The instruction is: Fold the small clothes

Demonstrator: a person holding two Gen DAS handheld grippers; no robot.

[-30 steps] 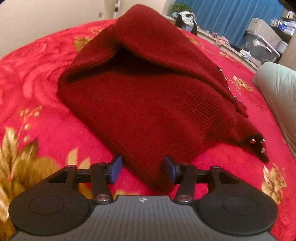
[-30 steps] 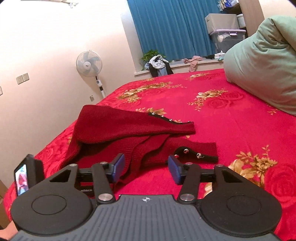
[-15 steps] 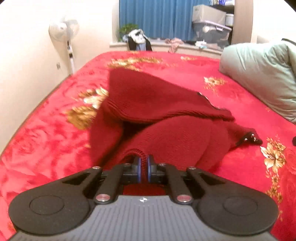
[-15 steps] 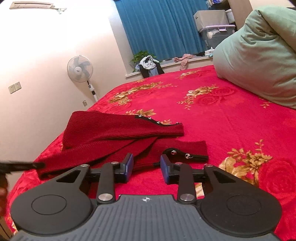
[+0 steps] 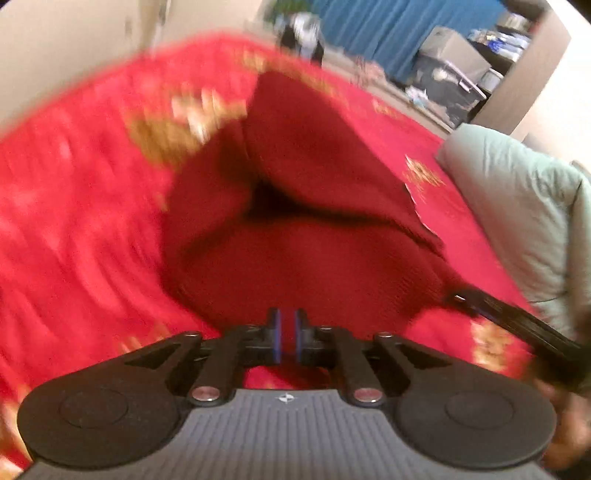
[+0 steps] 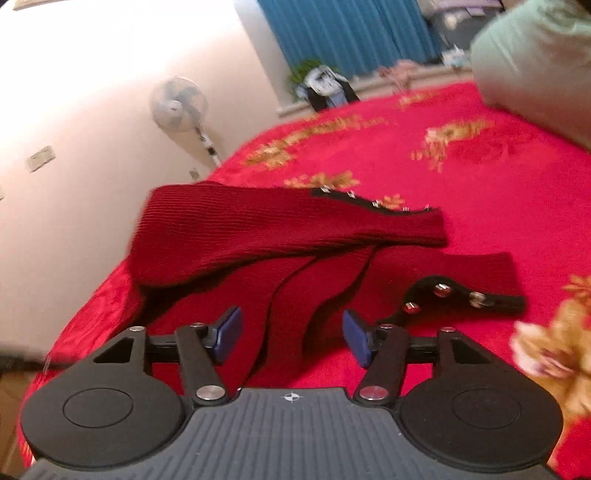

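Note:
A dark red knit garment (image 5: 303, 229) lies partly folded on the red flowered bedspread (image 5: 74, 229). It also shows in the right wrist view (image 6: 266, 232), with a black studded trim (image 6: 450, 295) at its near right corner. My left gripper (image 5: 287, 339) is shut on the garment's near edge, with cloth between the blue pads. My right gripper (image 6: 291, 332) is open, low over the garment's near folds, holding nothing. The right gripper's black body (image 5: 517, 325) shows at the right of the blurred left wrist view.
A pale green pillow (image 6: 539, 62) lies at the bed's right side. A standing fan (image 6: 181, 107) is by the left wall. Blue curtains (image 6: 351, 33), storage boxes (image 5: 450, 74) and clutter on a sill are beyond the bed. The bed's left edge is close.
My left gripper closed on the garment's near edge and is swinging with it, blurring the view. My right gripper narrowed, then opened wide and moved closer to the garment.

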